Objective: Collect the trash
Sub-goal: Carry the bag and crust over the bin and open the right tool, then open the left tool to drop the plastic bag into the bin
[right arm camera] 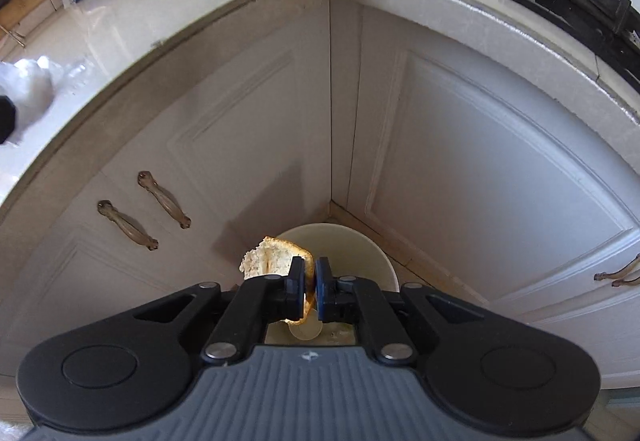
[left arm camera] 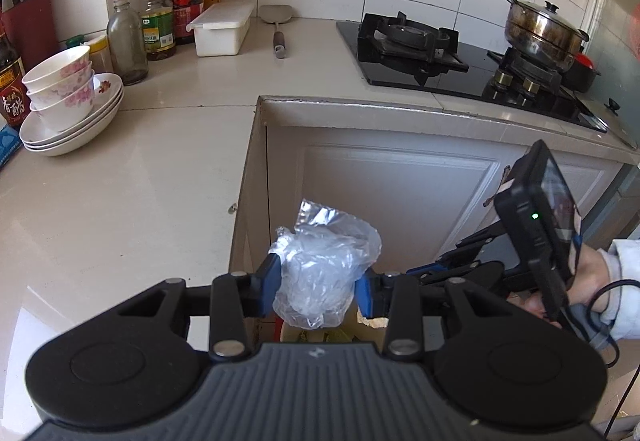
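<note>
Only the right wrist view shows the round cream bin (right arm camera: 360,249) below the right tool (right arm camera: 310,281), clamped on a torn crusty bread piece (right arm camera: 268,261). The left tool (left arm camera: 320,283) pinches a crumpled clear plastic bag (left arm camera: 324,261) beyond the pale stone surface (left arm camera: 120,201) edge.

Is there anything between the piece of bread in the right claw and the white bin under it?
Nothing visible. The right claw holds the bread piece directly above the open white bin in the cabinet corner; only air shows between them.
</note>
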A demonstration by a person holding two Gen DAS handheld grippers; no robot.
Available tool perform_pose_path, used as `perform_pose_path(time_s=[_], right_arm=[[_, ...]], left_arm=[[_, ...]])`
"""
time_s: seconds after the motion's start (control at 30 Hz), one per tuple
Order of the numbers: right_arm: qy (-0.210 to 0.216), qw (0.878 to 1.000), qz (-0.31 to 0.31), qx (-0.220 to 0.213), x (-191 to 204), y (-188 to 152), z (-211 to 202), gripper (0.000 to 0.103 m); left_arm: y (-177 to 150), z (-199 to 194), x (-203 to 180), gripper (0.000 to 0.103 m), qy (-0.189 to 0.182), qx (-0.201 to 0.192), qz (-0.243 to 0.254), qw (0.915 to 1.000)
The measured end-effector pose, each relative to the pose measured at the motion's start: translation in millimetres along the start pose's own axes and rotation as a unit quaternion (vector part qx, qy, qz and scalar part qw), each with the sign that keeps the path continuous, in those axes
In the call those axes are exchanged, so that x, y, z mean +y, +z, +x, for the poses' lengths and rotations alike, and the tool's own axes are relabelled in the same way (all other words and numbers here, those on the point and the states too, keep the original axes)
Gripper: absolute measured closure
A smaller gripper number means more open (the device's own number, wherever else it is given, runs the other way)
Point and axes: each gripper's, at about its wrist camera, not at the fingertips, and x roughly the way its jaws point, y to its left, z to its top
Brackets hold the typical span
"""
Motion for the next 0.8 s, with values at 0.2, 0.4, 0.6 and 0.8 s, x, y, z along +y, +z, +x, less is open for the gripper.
perform_pose_path(time_s=[0.2, 0.4, 0.6, 0.8], right_arm=[[-0.016, 1.0, -0.005, 0.016, 1, -1, 37, 0.064], [-0.018, 1.0, -0.007, 0.015, 1, 6, 45, 0.031], [-0.013, 1.0, -0.017, -0.011, 1, 1, 22, 0.008], [-0.012, 0.999, -0.024, -0.031, -1, -13, -10, 0.004]], left_arm=[[1, 3, 4, 0.066, 0.006, 0.006, -0.001, 1.0], [3, 10, 4, 0.066, 0.009, 0.009, -0.001, 0.9999], [7, 22, -5, 0.066, -0.002, 0.011, -0.001, 0.9999], [9, 46, -22, 0.066, -0.016, 0.019, -0.011, 0.9996]])
